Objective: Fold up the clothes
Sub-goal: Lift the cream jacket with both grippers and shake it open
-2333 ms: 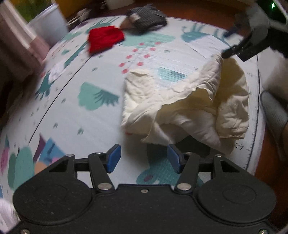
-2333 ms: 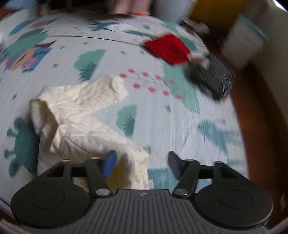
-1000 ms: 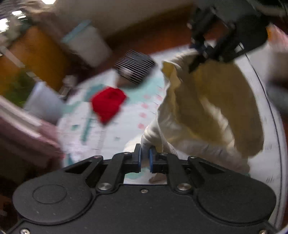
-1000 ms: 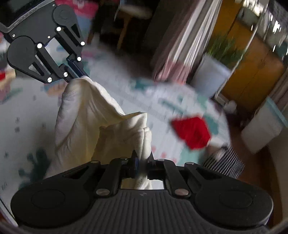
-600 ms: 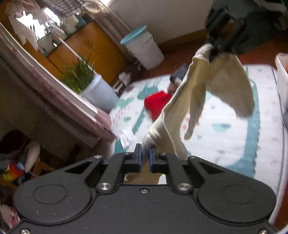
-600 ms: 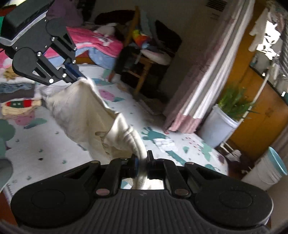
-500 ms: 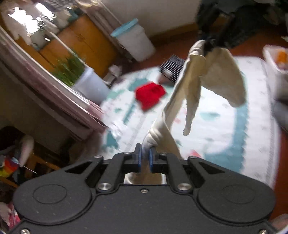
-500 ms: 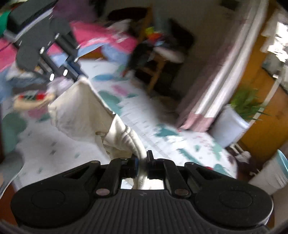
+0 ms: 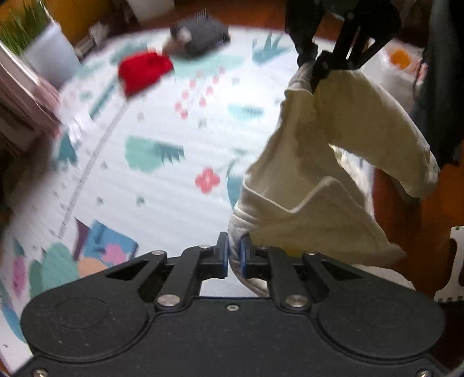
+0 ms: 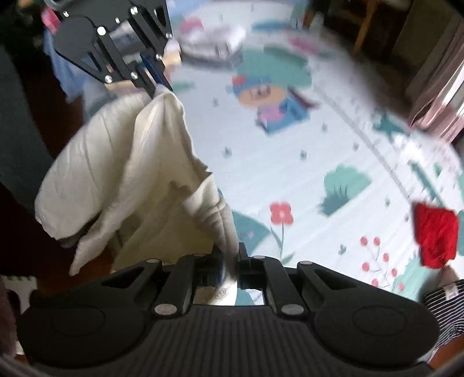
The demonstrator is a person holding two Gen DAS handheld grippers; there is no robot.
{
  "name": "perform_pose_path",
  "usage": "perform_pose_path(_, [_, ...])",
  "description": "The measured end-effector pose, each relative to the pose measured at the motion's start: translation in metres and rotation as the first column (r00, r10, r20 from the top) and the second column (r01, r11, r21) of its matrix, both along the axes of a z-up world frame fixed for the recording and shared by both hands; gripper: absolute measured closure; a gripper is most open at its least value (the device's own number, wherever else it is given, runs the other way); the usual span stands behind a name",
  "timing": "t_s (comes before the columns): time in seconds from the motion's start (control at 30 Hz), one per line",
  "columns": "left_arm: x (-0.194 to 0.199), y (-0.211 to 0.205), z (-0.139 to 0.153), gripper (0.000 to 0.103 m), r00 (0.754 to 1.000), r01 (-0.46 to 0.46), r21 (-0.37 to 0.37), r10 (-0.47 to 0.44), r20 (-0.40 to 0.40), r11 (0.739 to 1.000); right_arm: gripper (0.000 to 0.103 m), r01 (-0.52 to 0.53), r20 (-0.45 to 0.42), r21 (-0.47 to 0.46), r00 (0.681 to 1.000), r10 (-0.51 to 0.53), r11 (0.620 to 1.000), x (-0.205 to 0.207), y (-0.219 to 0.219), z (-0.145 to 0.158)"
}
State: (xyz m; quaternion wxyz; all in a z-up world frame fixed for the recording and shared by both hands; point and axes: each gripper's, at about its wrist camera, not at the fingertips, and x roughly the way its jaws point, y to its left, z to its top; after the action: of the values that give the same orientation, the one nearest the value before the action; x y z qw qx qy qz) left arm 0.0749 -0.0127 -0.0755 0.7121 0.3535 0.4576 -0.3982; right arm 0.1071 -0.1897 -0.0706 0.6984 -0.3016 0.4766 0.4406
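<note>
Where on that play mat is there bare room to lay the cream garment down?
The widest bare stretch of mat lies between the hanging cream garment and the red cloth. It is more crowded at the far edge, where the red cloth and a striped dark garment lie close together.

Home interior: patterned children's play mat covers the floor; potted plant upper left; wooden chair upper right.
</note>
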Motion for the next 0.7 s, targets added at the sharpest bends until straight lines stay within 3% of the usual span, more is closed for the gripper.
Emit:
perform_pose_path(0.23, [0.089, 0.011, -0.074, 0.097, 0.998, -0.055, 0.107, 0.056, -0.009, 0.993, 0.093, 0.037, 0.051, -0.109, 0.998, -0.032, 0.993, 0.082, 0.038, -0.080])
perform_pose_path(0.4, [0.145, 0.031, -0.116, 0.097, 0.985, -0.169, 0.069, 0.170, -0.009, 0.983, 0.092, 0.130, 0.076, -0.091, 0.990, -0.123, 0.987, 0.146, 0.044, -0.125])
perform_pose_path(0.7, [0.197, 0.033, -0.166, 0.096, 0.974, -0.225, 0.052, 0.225, -0.014, 0.973, 0.091, 0.195, 0.113, -0.079, 0.976, -0.186, 0.978, 0.206, 0.063, -0.180])
